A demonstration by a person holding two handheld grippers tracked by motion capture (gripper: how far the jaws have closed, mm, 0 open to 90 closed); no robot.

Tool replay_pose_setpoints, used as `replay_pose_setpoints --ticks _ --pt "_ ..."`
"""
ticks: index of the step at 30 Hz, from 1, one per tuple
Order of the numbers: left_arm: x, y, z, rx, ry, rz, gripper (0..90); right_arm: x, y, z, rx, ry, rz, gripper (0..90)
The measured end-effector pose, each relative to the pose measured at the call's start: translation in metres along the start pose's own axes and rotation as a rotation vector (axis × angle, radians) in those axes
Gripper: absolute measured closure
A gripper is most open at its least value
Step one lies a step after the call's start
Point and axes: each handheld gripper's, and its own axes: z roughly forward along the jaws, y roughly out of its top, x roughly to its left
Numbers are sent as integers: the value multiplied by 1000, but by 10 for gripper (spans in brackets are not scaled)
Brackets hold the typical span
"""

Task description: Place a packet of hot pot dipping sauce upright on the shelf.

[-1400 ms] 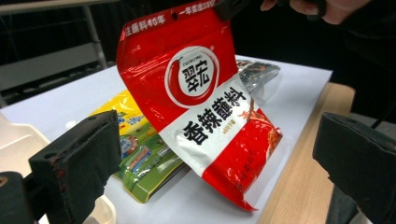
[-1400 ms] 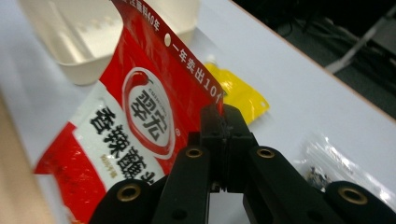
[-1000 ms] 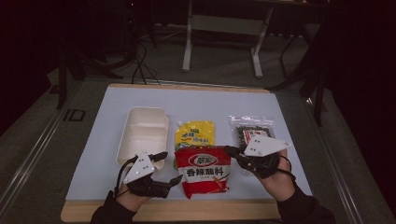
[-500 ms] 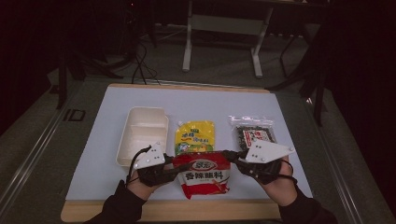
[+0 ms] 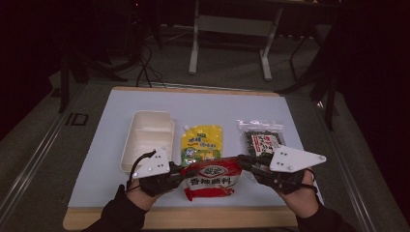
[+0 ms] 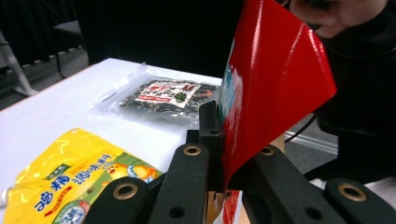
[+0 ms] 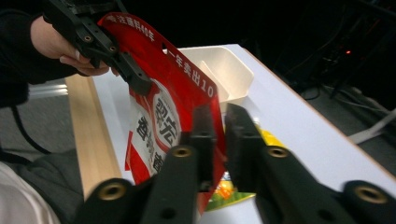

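Behind the red packet (image 5: pixel 211 178), the yellow pouch (image 5: pixel 202 143) and dark snack bag (image 5: pixel 261 140) lie close, the white tray (image 5: pixel 147 137) beside them. The table's (image 5: pixel 203 104) far strip looks open, probably passable.

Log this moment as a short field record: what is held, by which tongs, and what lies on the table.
held item: red seasoning packet, lifted off the table
left tongs: shut on the packet's left edge, having just closed
right tongs: gripping its right edge, jaws just eased slightly
behind, left: cream two-compartment tray, empty
behind, middle: yellow sauce pouch, flat
behind, right: clear bag of dark dried food, flat
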Motion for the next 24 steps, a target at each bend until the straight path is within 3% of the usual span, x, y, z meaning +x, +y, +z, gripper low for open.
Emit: replay_pose_setpoints --ticks 1,2,3,4,9,10,14,19,23,24 --pt "0 0 0 0 0 0 900 0 0 0 0 0 0 797" --pt "-1 2 0 -8 -16 -9 900 -2 -6 3 -2 14 10 696" --pt "-1 2 0 -8 -16 -9 900 -2 -6 3 -2 14 10 696" --pt "-2 3 0 -14 -12 -2 900 -3 -12 8 5 28 25 641" --pt "-1 4 3 -10 -6 2 900 -7 -20 15 20 36 50 653" --pt "1 3 3 -16 -22 -15 900 -10 -21 16 15 53 59 653" --pt "1 3 4 -24 -23 -18 900 -15 -23 19 12 81 62 635" --pt "3 4 2 -41 -27 -34 900 -18 -22 21 -1 110 36 660" --pt "3 4 4 -35 -21 -34 900 -15 -22 24 1 134 15 761" --pt "5 3 4 -43 -25 -56 900 -15 -21 23 -2 166 2 880"
